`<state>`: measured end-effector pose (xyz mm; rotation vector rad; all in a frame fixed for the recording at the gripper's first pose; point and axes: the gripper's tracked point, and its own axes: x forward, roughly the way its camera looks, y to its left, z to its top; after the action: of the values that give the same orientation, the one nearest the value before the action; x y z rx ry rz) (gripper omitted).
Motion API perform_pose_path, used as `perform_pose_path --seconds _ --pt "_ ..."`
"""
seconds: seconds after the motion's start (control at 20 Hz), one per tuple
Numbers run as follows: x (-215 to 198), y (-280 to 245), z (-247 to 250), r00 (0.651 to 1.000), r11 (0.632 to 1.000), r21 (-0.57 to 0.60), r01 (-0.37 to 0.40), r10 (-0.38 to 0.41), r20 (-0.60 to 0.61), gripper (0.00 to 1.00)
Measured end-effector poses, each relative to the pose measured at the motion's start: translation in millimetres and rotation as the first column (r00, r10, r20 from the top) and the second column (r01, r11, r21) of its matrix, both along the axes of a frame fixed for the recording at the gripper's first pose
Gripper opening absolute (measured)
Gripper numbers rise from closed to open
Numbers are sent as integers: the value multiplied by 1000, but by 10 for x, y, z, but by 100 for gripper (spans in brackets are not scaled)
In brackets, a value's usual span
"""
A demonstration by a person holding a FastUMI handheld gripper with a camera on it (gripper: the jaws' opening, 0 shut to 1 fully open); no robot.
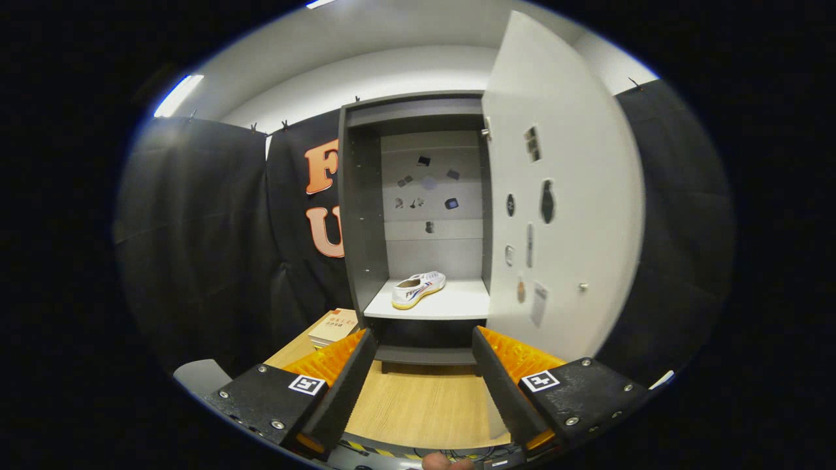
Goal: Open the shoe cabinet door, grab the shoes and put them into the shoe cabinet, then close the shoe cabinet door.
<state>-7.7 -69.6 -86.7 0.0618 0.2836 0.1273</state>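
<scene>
tool [423, 346] level, fingers apart, empty | shoe [418, 289] on shelf beyond | door [562, 196] open

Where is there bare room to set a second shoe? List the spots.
Shelf: bare between the shoe and the open door. Table: bare between the open gripper and the cabinet. Crowded only beside the books.

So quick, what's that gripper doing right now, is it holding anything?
Gripper: open, holding nothing; the shoe sits beyond it on the cabinet shelf.
</scene>
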Motion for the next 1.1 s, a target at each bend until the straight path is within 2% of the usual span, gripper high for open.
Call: perform_pose_path --seconds 0.15,0.35,0.55,0.85,1.1 --pt "-237 -516 179 999 999 53 4 -6 34 93" --pt "-320 -1171 161 999 1000 20 19 -20 48 94" --pt "-301 -1608 108 998 1000 7 29 -30 48 94" --pt "-24 -1733 -49 999 1000 9 25 -26 34 94" --pt "45 -1464 -29 999 1000 -13 8 -8 37 92"
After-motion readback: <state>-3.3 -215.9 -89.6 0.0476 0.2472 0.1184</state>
